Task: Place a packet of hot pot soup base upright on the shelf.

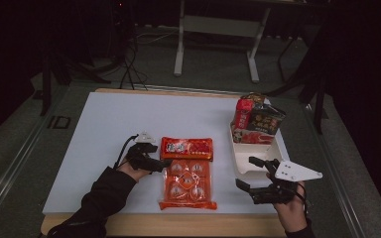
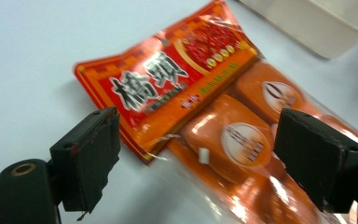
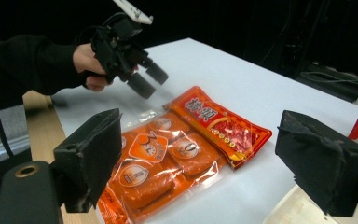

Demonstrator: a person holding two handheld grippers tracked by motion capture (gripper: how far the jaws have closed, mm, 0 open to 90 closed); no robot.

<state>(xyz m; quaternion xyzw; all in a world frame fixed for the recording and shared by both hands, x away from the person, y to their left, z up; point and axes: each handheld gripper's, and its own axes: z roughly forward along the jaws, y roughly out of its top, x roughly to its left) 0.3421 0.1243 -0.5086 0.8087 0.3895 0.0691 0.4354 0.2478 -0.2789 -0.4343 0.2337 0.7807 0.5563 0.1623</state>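
Orange snack pack point(image 1: 187, 173) lies flat on the white bench point(image 1: 109, 124), near its front edge, red header end pointing away from the person. Left claw point(image 1: 164, 164) sits at the pack's left edge, jaws spread wide; in the left gripper view the pack's edge lies between them and the pads stand clear of it. Right claw point(image 1: 249, 172) hovers right of the pack, jaws wide and empty, just before the white tray point(image 1: 248, 159) holding more packets point(image 1: 256, 121).

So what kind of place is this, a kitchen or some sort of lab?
Probably a lab or recording studio, not a kitchen: a bare white table in a dark room, cables on the floor, a bare desk frame behind, and a handheld gripper beside a snack pack.
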